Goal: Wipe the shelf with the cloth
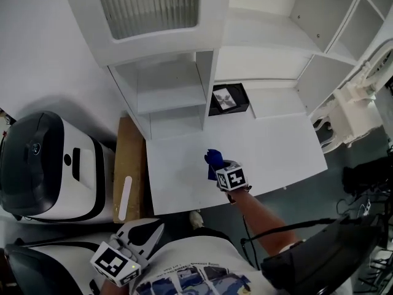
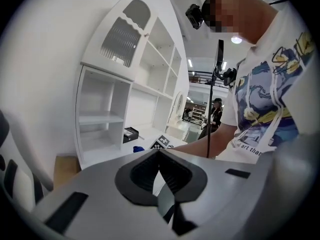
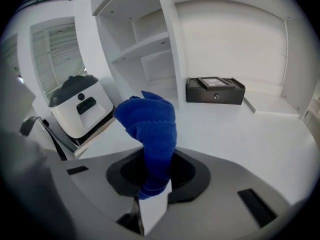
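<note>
So the right gripper (image 1: 220, 169) is clamping down on a bright blue fuzzy cloth (image 3: 150, 126). Its jaws are pinching the lower end and the rest is bunching up above them in a soft lump. It's hanging over the front left part of the wide white ledge (image 1: 276, 146) of the white shelf unit (image 1: 175, 94), near the front edge. I honestly can't tell if the cloth is touching the ledge. Further back, a low black box (image 3: 215, 90) with a pale label on its lid is sitting against the shelf's upright divider, well apart from the cloth, and the label's too small to read. The left gripper (image 2: 159, 159) is hanging back low by the person's torso with its jaws pressed together on nothing. As for text, the only bit I'm making out is "art than" on the person's printed white T-shirt (image 2: 270, 109). The gripper's cube (image 1: 232, 177) is just showing a black-and-white square pattern. Off to the left of the shelf, a rounded white-and-black appliance (image 1: 46, 165) is sitting beside a brown board (image 1: 129, 165), and its little round logo isn't legible.
</note>
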A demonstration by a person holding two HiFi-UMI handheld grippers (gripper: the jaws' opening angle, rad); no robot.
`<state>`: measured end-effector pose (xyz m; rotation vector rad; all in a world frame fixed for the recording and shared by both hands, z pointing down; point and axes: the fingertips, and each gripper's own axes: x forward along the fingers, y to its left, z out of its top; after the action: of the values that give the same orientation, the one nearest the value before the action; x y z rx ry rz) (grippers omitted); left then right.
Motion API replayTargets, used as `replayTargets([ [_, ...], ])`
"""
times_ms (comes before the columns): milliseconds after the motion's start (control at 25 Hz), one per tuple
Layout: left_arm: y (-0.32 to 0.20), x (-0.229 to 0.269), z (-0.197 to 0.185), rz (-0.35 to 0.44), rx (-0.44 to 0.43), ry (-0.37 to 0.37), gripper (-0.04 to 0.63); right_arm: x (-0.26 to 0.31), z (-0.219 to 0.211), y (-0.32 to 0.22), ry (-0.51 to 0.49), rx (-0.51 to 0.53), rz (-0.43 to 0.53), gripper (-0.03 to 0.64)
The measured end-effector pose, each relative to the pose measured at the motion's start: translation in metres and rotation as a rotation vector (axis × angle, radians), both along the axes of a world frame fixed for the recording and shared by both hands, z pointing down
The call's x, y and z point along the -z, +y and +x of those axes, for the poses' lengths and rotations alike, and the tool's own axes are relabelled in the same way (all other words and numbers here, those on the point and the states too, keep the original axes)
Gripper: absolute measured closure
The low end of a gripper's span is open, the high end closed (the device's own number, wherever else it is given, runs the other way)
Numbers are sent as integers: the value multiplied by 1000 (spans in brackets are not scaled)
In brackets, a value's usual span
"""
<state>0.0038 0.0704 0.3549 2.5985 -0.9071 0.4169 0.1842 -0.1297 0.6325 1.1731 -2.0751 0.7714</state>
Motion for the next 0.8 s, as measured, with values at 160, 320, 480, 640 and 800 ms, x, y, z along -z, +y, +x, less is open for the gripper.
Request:
replayTargets([
  [160,18,4,-2,20,-26,11,583,22,-15,47,-82,9,8,517],
  [320,40,6,-7,33,-41,25,583,52,-30,93,-124,45,30,517],
  [480,64,5,-17,37,-34,40,583,81,-43,136,-125,99,73,517],
  [640,93,1,-26,31,-30,61,583,102,-52,181,-135,124,100,517],
  [800,118,-9,-35,16,-37,76,583,114,-59,223,-150,132,114,517],
])
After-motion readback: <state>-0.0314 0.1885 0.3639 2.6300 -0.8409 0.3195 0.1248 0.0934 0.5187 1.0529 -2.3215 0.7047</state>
